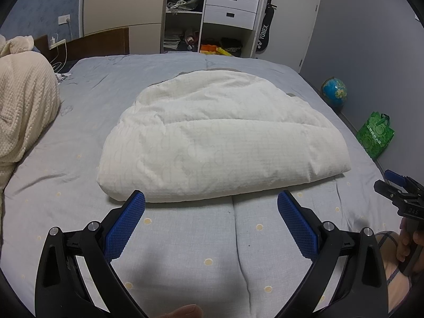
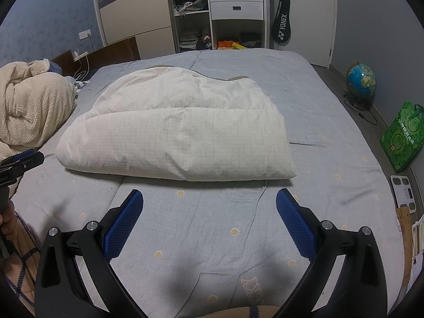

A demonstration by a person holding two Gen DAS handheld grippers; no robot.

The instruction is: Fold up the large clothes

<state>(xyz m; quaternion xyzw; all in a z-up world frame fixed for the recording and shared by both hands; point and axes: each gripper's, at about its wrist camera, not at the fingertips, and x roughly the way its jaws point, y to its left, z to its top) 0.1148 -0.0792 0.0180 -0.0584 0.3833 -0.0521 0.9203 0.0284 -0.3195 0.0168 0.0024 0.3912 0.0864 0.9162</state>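
Note:
A puffy white padded garment [image 1: 220, 140] lies folded into a thick bundle in the middle of the grey bed [image 1: 185, 251]; the right wrist view shows it too [image 2: 180, 137]. My left gripper [image 1: 211, 198] hovers open just short of the bundle's near edge, nothing between its blue pads. My right gripper [image 2: 209, 197] is open as well, a little in front of the bundle's near right part, over bare sheet. Each gripper shows in the other's view: the right one [image 1: 397, 188] at the right edge with a hand on its handle, the left one [image 2: 21, 161] at the left edge.
A cream knitted blanket [image 1: 23, 106] is heaped on the bed's left side. Beyond the bed stand an open wardrobe with white drawers [image 1: 230, 8] and a racket bag [image 1: 263, 34]. On the floor to the right are a globe [image 2: 361, 80], a green bag [image 2: 400, 143] and a scale [image 2: 404, 188].

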